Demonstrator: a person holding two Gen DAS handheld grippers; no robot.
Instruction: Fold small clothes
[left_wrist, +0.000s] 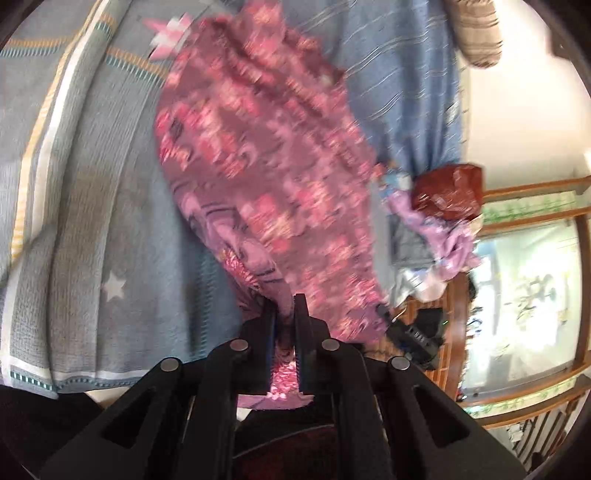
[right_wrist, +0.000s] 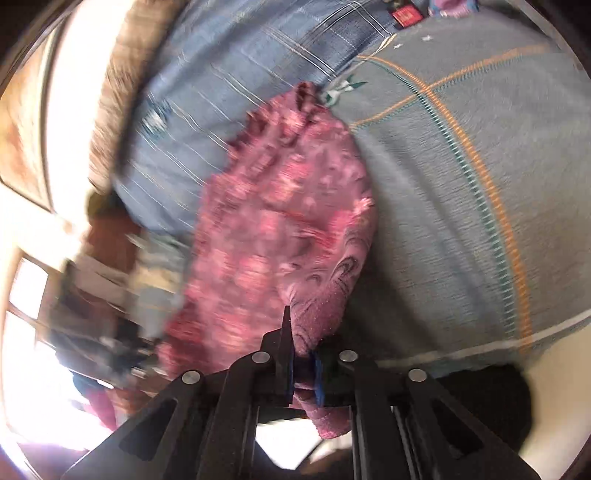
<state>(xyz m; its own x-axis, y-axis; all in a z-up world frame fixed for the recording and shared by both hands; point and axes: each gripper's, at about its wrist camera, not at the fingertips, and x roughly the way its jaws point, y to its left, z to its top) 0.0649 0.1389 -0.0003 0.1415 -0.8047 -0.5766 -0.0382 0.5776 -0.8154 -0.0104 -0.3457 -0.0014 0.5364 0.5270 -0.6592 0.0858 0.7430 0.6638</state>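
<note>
A small pink and maroon patterned garment (left_wrist: 266, 177) hangs stretched above the bed, blurred by motion. My left gripper (left_wrist: 285, 306) is shut on one edge of it, with cloth bunched between its jaws. In the right wrist view the same garment (right_wrist: 280, 221) hangs from my right gripper (right_wrist: 299, 332), which is shut on another edge. Cloth trails down through the right jaws. The right finger of the right gripper is mostly hidden by the cloth.
A grey-blue star-print blanket (left_wrist: 92, 206) with orange and white stripes covers the bed, next to a blue striped sheet (left_wrist: 399, 92). A pile of lilac and other clothes (left_wrist: 436, 236) with a dark red bag (left_wrist: 448, 192) lies at the bed edge. A wooden-framed window (left_wrist: 528, 288) is at the right.
</note>
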